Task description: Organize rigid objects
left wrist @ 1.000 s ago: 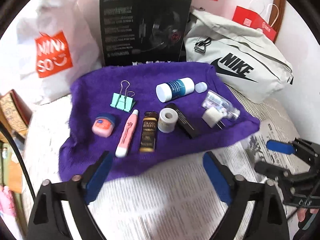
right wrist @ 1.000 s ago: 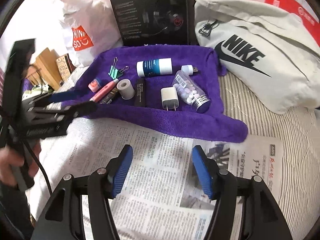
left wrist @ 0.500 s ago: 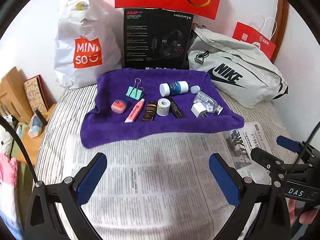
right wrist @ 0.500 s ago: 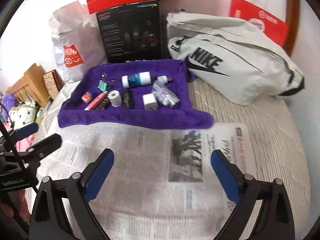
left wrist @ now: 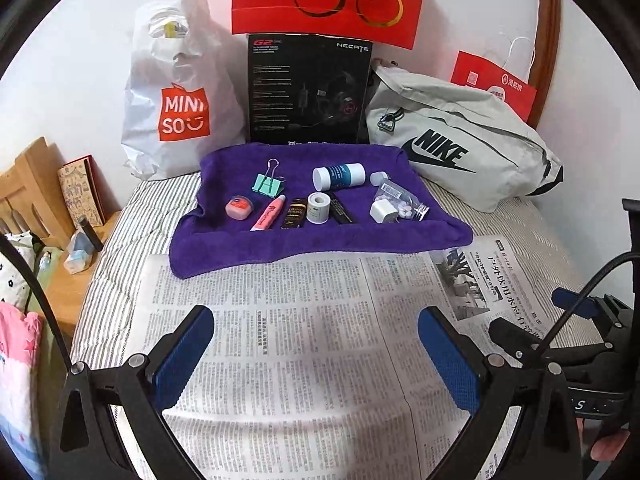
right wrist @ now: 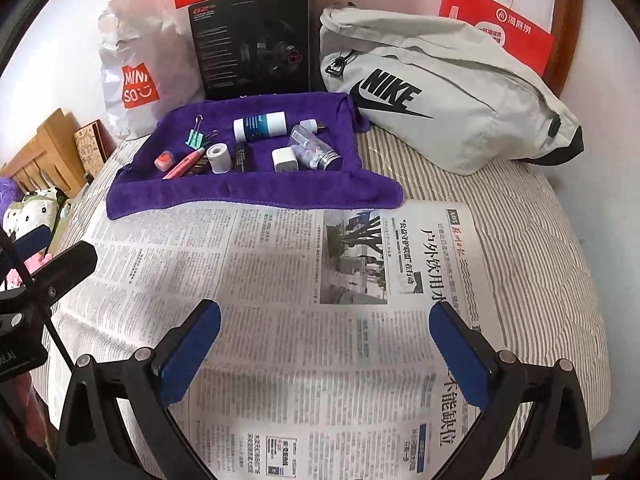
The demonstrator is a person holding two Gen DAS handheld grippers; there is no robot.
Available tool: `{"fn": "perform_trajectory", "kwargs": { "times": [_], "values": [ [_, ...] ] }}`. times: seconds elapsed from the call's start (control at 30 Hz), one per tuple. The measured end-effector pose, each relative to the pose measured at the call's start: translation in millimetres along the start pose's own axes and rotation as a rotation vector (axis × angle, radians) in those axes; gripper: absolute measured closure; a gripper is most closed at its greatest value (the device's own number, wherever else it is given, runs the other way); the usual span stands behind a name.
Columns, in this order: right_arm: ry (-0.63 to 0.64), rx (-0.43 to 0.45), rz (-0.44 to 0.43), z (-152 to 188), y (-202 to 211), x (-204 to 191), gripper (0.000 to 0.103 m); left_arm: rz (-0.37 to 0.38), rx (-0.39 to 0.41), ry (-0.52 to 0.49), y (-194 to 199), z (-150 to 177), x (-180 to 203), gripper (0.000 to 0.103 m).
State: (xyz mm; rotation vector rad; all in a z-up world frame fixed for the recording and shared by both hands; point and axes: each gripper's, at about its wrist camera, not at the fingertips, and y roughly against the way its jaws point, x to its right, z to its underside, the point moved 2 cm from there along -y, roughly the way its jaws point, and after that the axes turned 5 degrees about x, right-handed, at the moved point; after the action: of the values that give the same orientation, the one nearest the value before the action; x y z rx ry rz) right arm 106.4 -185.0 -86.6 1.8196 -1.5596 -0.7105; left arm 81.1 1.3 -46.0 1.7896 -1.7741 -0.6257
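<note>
A purple towel (left wrist: 320, 240) (right wrist: 256, 192) lies on the bed and carries several small items: a green binder clip (left wrist: 267, 184), a pink tin (left wrist: 239, 208), a pink tube (left wrist: 268, 213), a white tape roll (left wrist: 319, 208), a white-and-blue bottle (left wrist: 338, 176) (right wrist: 259, 125), a white charger plug (left wrist: 382, 211) (right wrist: 285, 160) and a clear pill bottle (left wrist: 402, 202) (right wrist: 316, 148). My left gripper (left wrist: 316, 344) is open and empty above the newspaper (left wrist: 304, 344). My right gripper (right wrist: 324, 348) is open and empty above the same newspaper (right wrist: 280, 320).
Behind the towel stand a white Miniso bag (left wrist: 176, 100), a black headset box (left wrist: 308, 92), a grey Nike bag (left wrist: 460, 148) and red paper bags (left wrist: 494, 84). A wooden shelf (left wrist: 52, 200) borders the bed on the left.
Both grippers have pulled back and up from the towel, so the items look smaller and farther. Both jaws have opened wider.
</note>
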Motion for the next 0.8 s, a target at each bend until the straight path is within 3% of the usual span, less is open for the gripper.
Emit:
{"fn": "perform_trajectory", "kwargs": {
  "times": [0.8],
  "values": [
    [0.0, 0.044, 0.016, 3, 25, -2, 0.001, -0.004, -0.019, 0.031, -1, 13, -10, 0.0]
  ]
}}
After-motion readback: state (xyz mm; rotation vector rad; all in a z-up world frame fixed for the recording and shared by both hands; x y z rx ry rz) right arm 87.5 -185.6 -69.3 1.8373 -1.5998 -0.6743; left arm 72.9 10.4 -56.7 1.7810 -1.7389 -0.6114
